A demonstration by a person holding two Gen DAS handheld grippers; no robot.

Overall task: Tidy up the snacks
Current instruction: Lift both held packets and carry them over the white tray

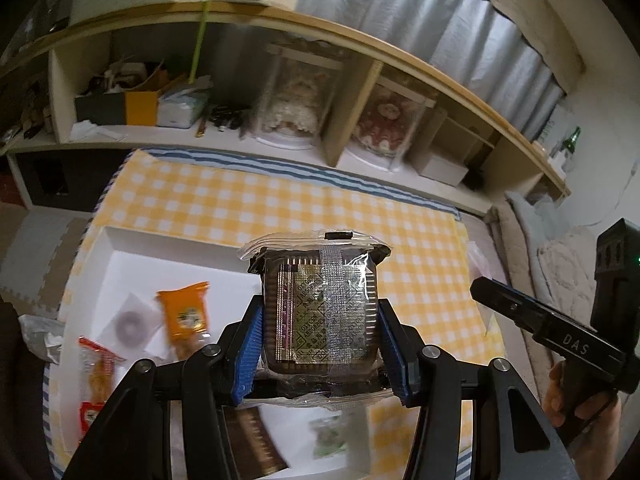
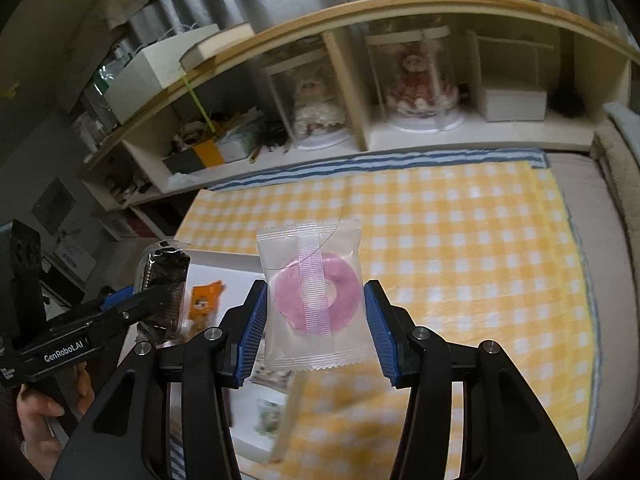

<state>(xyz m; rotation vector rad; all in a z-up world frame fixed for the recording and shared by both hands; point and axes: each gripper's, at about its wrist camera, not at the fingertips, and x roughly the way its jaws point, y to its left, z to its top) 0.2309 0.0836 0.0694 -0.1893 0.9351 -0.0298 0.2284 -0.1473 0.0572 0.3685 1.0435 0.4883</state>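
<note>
In the left wrist view my left gripper (image 1: pixel 320 320) is shut on a dark brown biscuit pack (image 1: pixel 320 304) in clear wrap, its blue pads pressing both sides. The pack hangs above a white tray (image 1: pixel 120 248) on the yellow checked cloth (image 1: pixel 280 208). In the right wrist view my right gripper (image 2: pixel 316 308) is shut on a clear packet with a pink ring-shaped snack (image 2: pixel 316 296), held above the cloth (image 2: pixel 460 260). The left gripper with its dark pack (image 2: pixel 164 280) shows at the left there, over the tray (image 2: pixel 224 264).
The tray holds an orange packet (image 1: pixel 186 316), a ring snack packet (image 1: pixel 130 320), a red-orange packet (image 1: pixel 96 364), a brown biscuit (image 1: pixel 256 440) and a green packet (image 1: pixel 330 436). A low shelf unit (image 2: pixel 360 120) with doll cases stands behind the cloth.
</note>
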